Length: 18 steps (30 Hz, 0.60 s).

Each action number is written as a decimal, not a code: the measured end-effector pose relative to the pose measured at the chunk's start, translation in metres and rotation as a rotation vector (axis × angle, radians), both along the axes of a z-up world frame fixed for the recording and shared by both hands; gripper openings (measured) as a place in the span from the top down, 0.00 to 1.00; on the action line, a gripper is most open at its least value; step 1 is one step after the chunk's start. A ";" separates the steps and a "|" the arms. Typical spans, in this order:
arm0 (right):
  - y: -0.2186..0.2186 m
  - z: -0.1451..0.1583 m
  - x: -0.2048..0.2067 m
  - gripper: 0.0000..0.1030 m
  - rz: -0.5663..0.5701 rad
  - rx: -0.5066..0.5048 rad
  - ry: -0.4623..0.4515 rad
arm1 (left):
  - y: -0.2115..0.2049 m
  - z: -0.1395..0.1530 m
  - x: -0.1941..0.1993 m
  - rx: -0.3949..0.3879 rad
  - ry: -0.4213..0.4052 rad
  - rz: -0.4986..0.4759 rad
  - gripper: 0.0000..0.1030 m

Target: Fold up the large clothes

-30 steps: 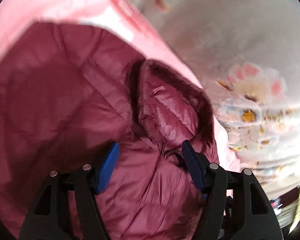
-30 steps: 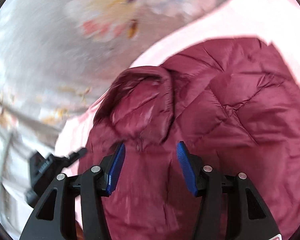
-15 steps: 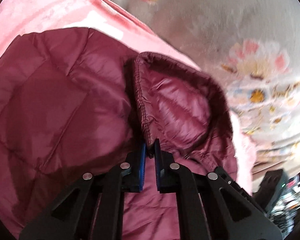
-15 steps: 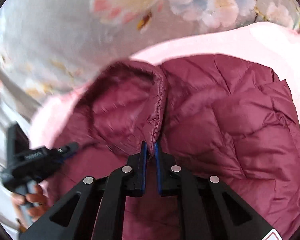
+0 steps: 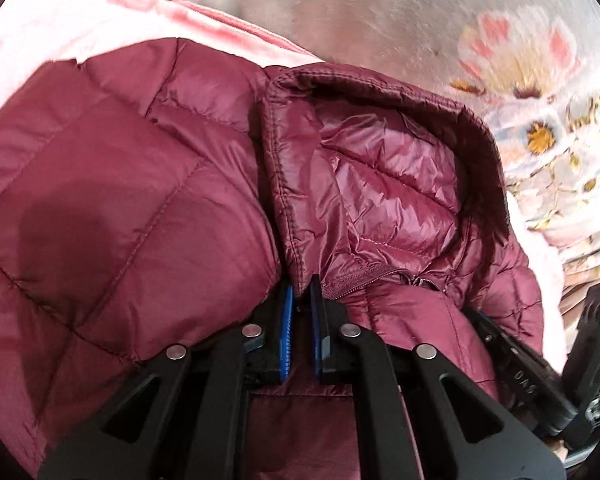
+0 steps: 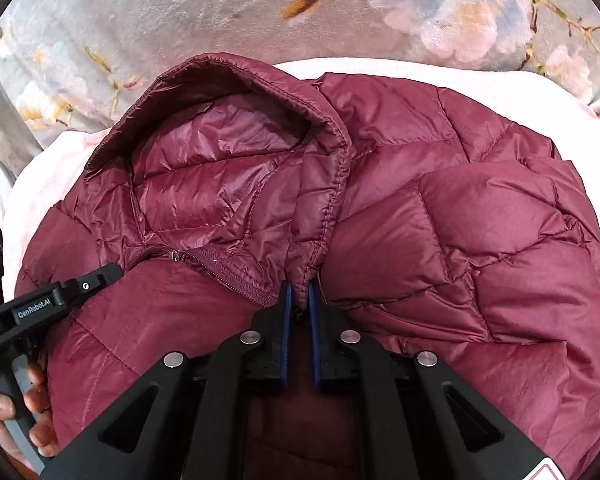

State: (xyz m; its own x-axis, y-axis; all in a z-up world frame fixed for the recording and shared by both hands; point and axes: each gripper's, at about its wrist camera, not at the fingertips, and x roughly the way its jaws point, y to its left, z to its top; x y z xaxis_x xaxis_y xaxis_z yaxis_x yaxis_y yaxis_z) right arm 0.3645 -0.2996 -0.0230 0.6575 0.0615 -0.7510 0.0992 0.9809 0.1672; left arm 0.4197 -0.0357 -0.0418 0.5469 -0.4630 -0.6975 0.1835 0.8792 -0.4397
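Both my left gripper and right gripper pinch the maroon puffer jacket's hood edges; next, I judge, fold the hood down onto the body.

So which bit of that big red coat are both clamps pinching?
Find the maroon puffer jacket spread over the pink blanket. At its top sits the hood, lying open with its shinier lining showing. The left gripper and right gripper each pinch the hood's stitched rim where it meets the zip.
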 end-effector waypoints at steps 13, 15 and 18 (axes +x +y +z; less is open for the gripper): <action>-0.059 0.050 -0.007 0.69 -0.009 0.511 -0.048 | 0.049 0.058 0.022 -0.206 0.057 0.020 0.85; -0.068 0.058 0.006 0.51 -0.043 0.643 -0.083 | 0.054 0.073 0.043 -0.310 0.069 0.053 0.68; -0.069 0.056 0.043 0.44 -0.131 0.840 -0.095 | 0.053 0.076 0.074 -0.422 0.111 0.117 0.52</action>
